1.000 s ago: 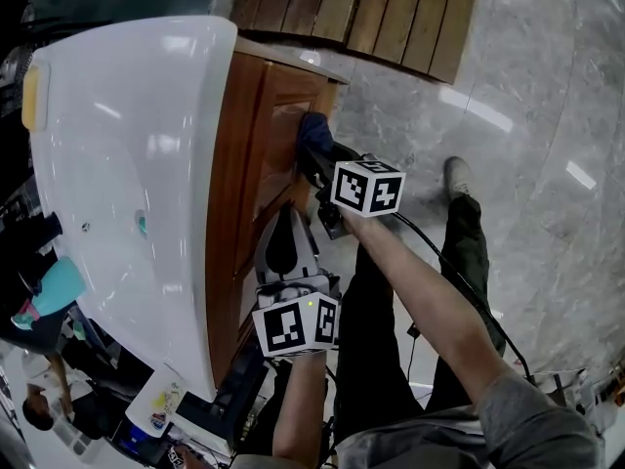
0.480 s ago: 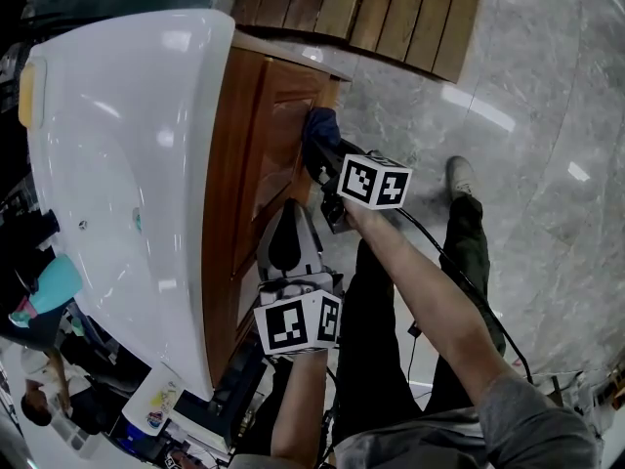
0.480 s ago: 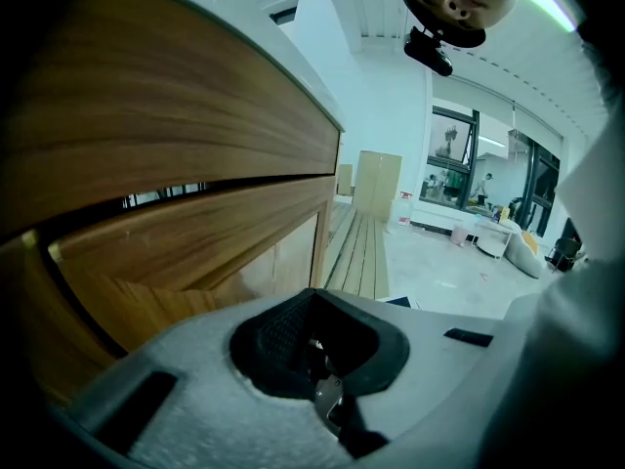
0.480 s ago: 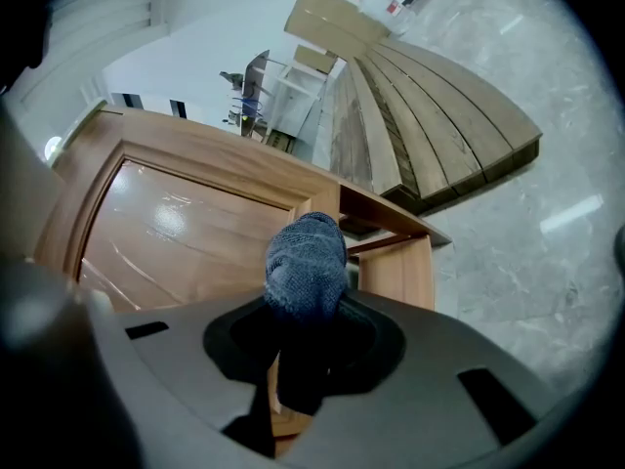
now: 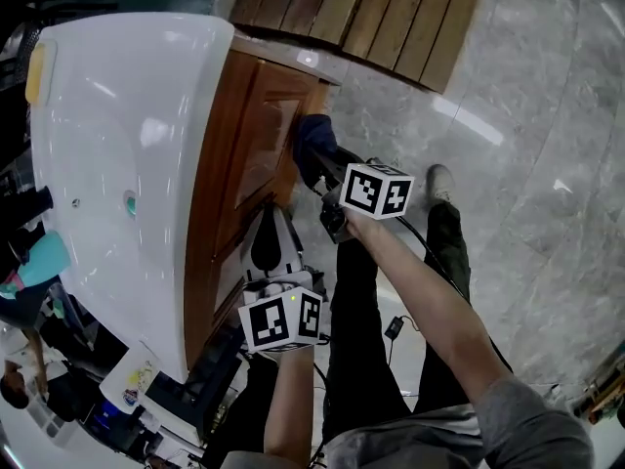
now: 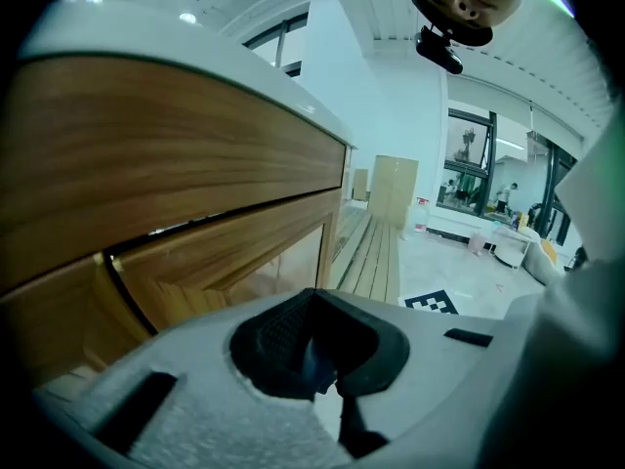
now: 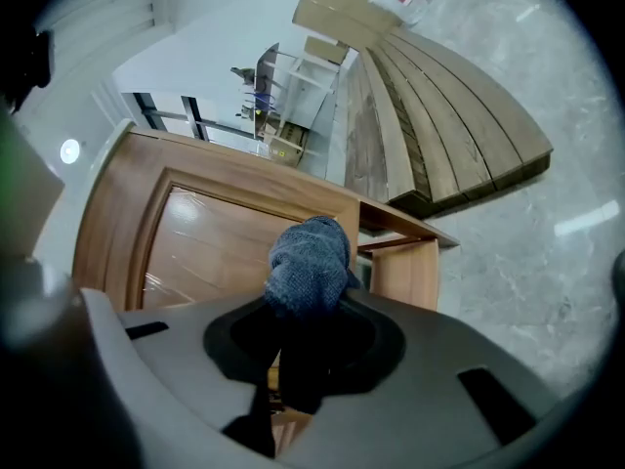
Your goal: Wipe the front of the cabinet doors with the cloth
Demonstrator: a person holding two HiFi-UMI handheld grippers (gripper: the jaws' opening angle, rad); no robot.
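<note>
A wooden cabinet door stands under a white basin. My right gripper is shut on a dark blue cloth, which is pressed against the right part of the door front. In the right gripper view the cloth bulges out of the jaws of my right gripper, in front of the glossy door panel. My left gripper hovers close to the lower door, jaws together and holding nothing. The left gripper view shows my left gripper facing the door frame.
A slatted wooden platform lies beyond the cabinet on the grey marble floor. The person's legs and a shoe are below my right arm. A cable trails from the right gripper. Bottles sit at the lower left.
The head view has shifted slightly. My right gripper and the cloth stay on the door, sliding only a little. My left gripper keeps its place beside the door.
</note>
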